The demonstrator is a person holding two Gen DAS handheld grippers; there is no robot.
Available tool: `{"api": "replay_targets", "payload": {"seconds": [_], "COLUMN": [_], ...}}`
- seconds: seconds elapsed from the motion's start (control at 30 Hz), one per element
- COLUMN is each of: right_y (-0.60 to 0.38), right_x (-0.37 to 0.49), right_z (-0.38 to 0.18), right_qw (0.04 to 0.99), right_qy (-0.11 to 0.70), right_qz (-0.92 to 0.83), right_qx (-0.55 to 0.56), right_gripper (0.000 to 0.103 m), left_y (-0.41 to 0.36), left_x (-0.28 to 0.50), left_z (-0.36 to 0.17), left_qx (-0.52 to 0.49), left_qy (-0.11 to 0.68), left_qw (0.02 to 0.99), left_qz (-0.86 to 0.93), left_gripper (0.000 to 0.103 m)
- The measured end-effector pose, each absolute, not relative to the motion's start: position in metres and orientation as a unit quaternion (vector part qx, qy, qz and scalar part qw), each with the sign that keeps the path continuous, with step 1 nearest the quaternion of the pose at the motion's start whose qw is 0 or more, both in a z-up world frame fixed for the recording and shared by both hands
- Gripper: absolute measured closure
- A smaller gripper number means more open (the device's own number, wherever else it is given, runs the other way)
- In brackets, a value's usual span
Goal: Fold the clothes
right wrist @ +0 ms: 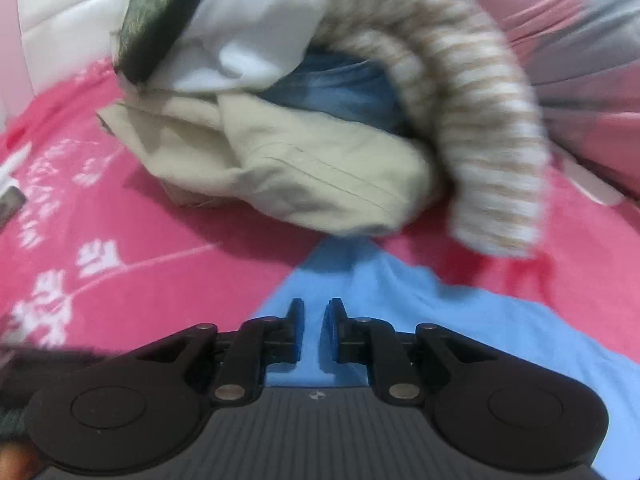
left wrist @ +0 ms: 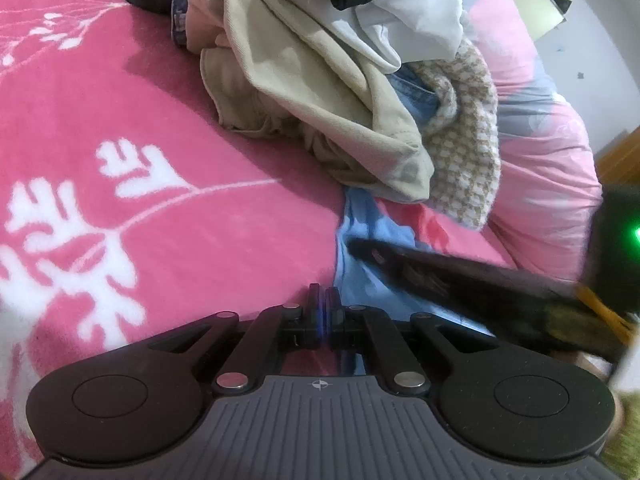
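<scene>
While the blue garment [right wrist: 440, 320] lies flat on the pink bed [left wrist: 120, 120], the heap of clothes [left wrist: 320, 100] sits just behind it, the beige trousers [right wrist: 320, 176] and knit sweater [right wrist: 492, 160] overlapping its far edge. Any pull on the blue fabric risks dragging that heap along. The left tool [left wrist: 324, 300] is closed on a blue edge; a thin pinch may slip. The right tool [right wrist: 314, 312] stands slightly apart over the cloth, gripping nothing, and may catch two layers.
</scene>
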State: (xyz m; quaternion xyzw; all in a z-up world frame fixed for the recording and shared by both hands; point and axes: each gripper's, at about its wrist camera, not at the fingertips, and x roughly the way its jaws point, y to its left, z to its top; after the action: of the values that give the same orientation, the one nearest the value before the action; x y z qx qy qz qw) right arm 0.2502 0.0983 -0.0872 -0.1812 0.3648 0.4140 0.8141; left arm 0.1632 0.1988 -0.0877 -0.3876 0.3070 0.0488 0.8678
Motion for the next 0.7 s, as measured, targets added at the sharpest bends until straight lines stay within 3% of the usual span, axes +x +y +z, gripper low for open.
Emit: {"api": "replay_targets", "payload": {"seconds": [0.13,0.4,0.7], "right_y": [0.109,0.030,0.052], "right_x": [0.254,0.244,0.317], "right_z": [-0.081,-0.044,-0.094], "right_qw": [0.797,0.838,0.859], "right_qy": [0.363,0.328,0.385], "right_qz": [0.474,0.424,0.314], "right_qx": [-0.097,-0.103,-0.122], "right_gripper": [0.092,0.092,0.093], "left_y": [0.201,0.201,0.198], "left_x": [0.163,0.160,0.164], "left_z": [-0.088,-0.083,-0.086], "left_qx": [-0.391,-0.385,-0.364], "left_qy": [0.306,0.299,0.313], "left_qw": [0.867,0.872,0.875], "left_qz": [0.047,0.054,0.061], "left_gripper": [0.101,0.101,0.101]}}
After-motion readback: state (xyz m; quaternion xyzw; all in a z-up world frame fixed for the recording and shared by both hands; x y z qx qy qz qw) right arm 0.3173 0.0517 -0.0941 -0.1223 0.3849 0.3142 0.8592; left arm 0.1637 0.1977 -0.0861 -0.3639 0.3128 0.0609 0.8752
